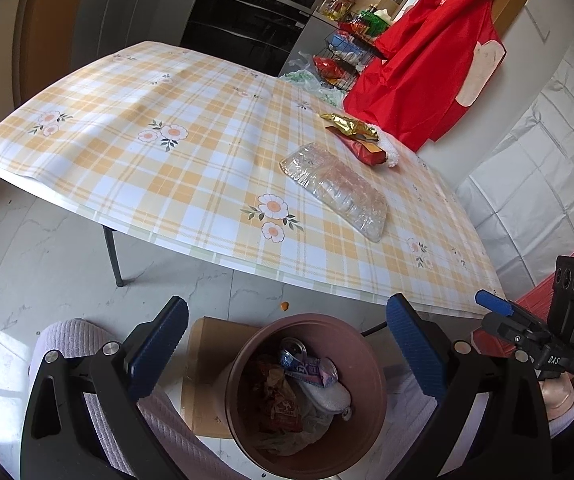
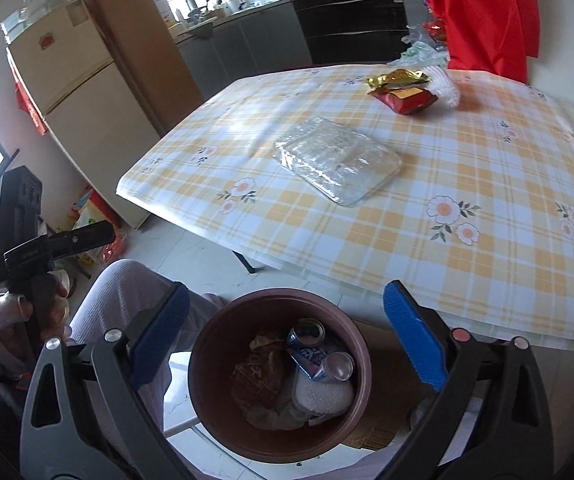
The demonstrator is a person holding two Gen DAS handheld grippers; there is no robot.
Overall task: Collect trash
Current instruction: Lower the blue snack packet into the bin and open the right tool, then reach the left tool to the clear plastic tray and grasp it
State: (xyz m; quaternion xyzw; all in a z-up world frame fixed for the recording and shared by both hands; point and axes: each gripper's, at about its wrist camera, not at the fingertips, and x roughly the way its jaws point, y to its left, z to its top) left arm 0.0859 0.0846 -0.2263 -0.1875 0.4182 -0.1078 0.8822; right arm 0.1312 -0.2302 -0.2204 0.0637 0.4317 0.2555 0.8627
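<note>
Trash is split between two places: cans and wrappers already lie in the brown bin [image 1: 307, 392] on the floor, while a clear plastic tray [image 1: 335, 190], a gold wrapper [image 1: 349, 125] and a red packet [image 1: 365, 148] are left on the checked table [image 1: 135, 160]. Both the left gripper [image 1: 287, 348] and the right gripper [image 2: 285, 336] are held over the bin with jaws spread wide and nothing between them. The tray, being nearest, is best approached next; its flat, slippery body should be pinched across an edge rather than pressed from above.
</note>
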